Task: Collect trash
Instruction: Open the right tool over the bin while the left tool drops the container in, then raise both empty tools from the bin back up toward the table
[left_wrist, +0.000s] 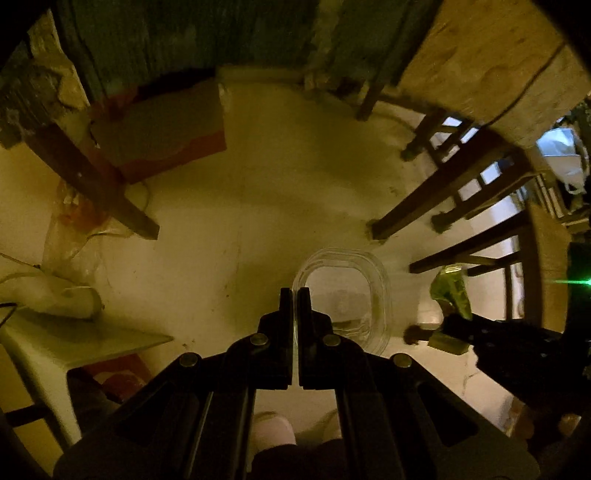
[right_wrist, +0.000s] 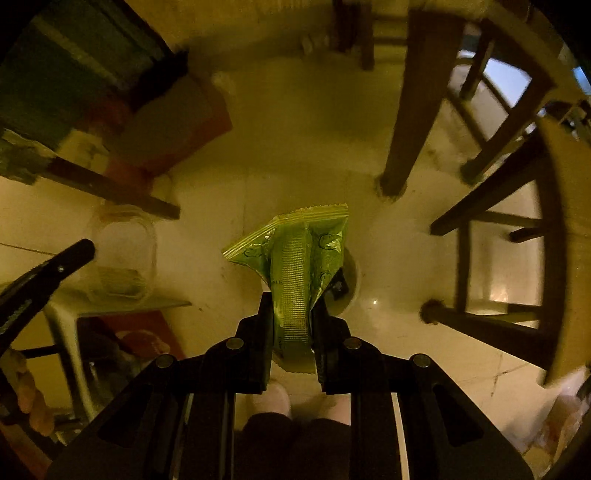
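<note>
My left gripper (left_wrist: 294, 295) points down at the pale floor, shut on the thin rim of a clear plastic container (left_wrist: 343, 295) that hangs from its fingers. From the right wrist view the same container (right_wrist: 125, 258) shows at the left, beside a left finger (right_wrist: 74, 254). My right gripper (right_wrist: 293, 298) is shut on a crinkled green snack wrapper (right_wrist: 295, 254), which sticks out beyond the fingertips. The wrapper (left_wrist: 450, 291) also appears at the right edge of the left wrist view. Both grippers hang above the floor.
Dark wooden chair and table legs (right_wrist: 410, 110) stand to the right, another leg (left_wrist: 92, 181) at left. A red and cream box (left_wrist: 159, 136) lies at the back left, a white low stand (left_wrist: 44, 343) near left. A round floor drain (right_wrist: 351, 280) lies under the wrapper. The person's feet (right_wrist: 273, 400) are below.
</note>
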